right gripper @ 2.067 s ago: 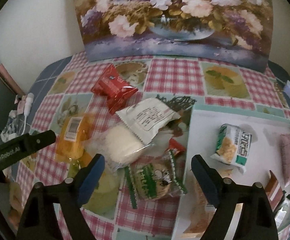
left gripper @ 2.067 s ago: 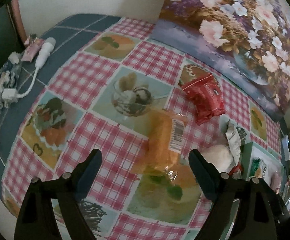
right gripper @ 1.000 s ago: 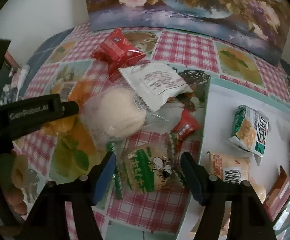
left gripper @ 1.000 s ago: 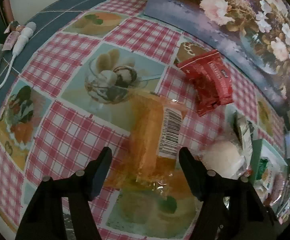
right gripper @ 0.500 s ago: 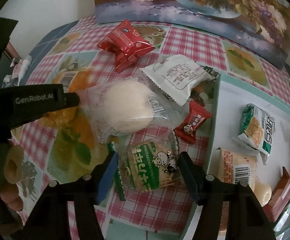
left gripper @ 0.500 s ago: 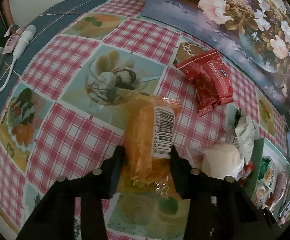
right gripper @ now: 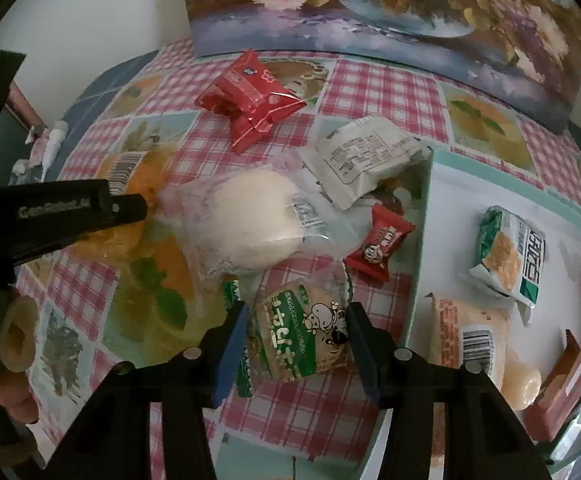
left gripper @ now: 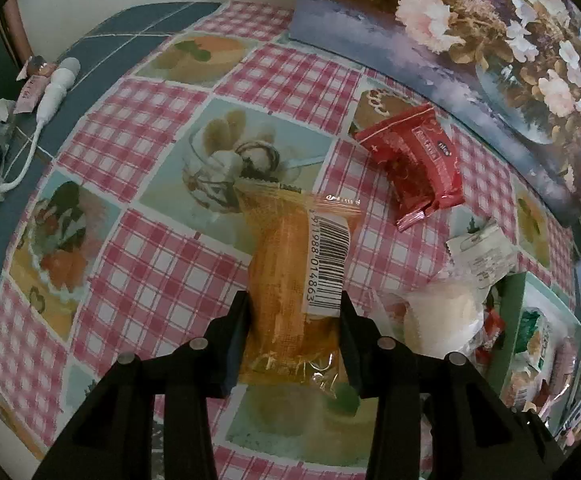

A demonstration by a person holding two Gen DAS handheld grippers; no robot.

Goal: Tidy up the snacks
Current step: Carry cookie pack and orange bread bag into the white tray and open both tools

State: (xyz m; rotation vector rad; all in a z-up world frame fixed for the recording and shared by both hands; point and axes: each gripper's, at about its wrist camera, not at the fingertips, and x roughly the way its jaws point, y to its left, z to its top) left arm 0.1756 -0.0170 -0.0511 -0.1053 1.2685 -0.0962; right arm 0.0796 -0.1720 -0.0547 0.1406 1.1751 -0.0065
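My left gripper (left gripper: 292, 308) is shut on the orange snack pack (left gripper: 296, 264) with a barcode label, which lies on the checked tablecloth. My right gripper (right gripper: 296, 322) is shut on the green-and-white cow-print snack pack (right gripper: 300, 336), just left of the white tray (right gripper: 446, 208). The left gripper also shows in the right wrist view (right gripper: 90, 208), still on the orange pack (right gripper: 130, 184). A white bun in clear wrap (right gripper: 256, 222), a white sachet (right gripper: 364, 158), a small red candy (right gripper: 380, 246) and a red pack (right gripper: 250, 94) lie between.
The tray holds a green cracker pack (right gripper: 508, 256), an orange barcode pack (right gripper: 468, 340) and other snacks. A flower painting (right gripper: 390, 4) leans on the wall behind. A white cable and plug (left gripper: 46, 92) lie at the table's left edge.
Both grippers moved forward and down, then closed: the left onto the orange pack, the right onto the cow-print pack.
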